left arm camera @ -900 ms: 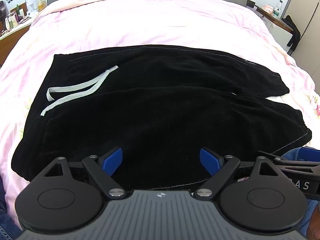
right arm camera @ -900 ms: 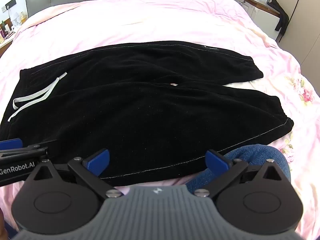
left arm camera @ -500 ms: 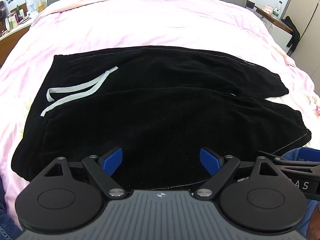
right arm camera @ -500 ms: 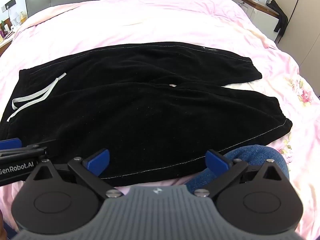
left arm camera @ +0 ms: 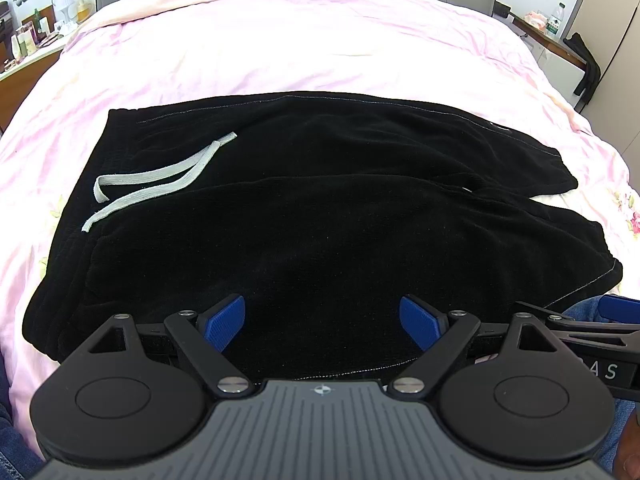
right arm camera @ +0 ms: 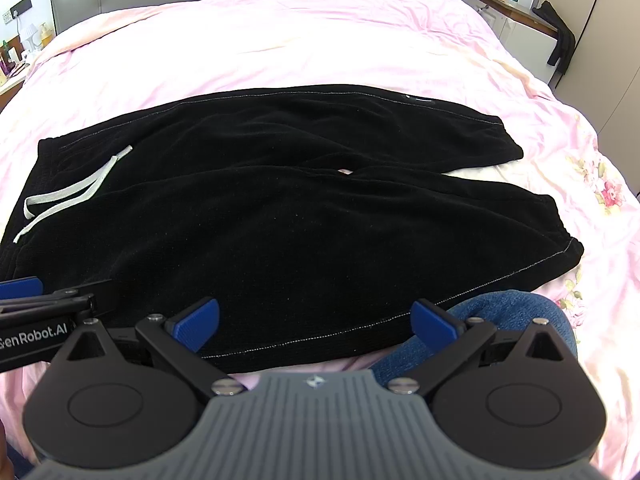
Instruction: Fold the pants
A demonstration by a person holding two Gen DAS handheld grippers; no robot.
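Black pants (left arm camera: pixel 320 208) lie flat across the pink bed (left arm camera: pixel 300 40), waistband at 9 o'clock, leg cuffs at 3 o'clock, grey drawstring (left arm camera: pixel 160 184) on top. Left gripper (left arm camera: pixel 322 322) and right gripper (right arm camera: pixel 314 322) hover at the 6 o'clock hem, both released, fingers spread, grasping nothing. Left gripper's side reads "GenRobot.AI" (right arm camera: pixel 34 334).

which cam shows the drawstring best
The left wrist view: the drawstring lies fairly central, both pale strands traceable. In the right wrist view it sits at the left edge, smaller and more distorted.
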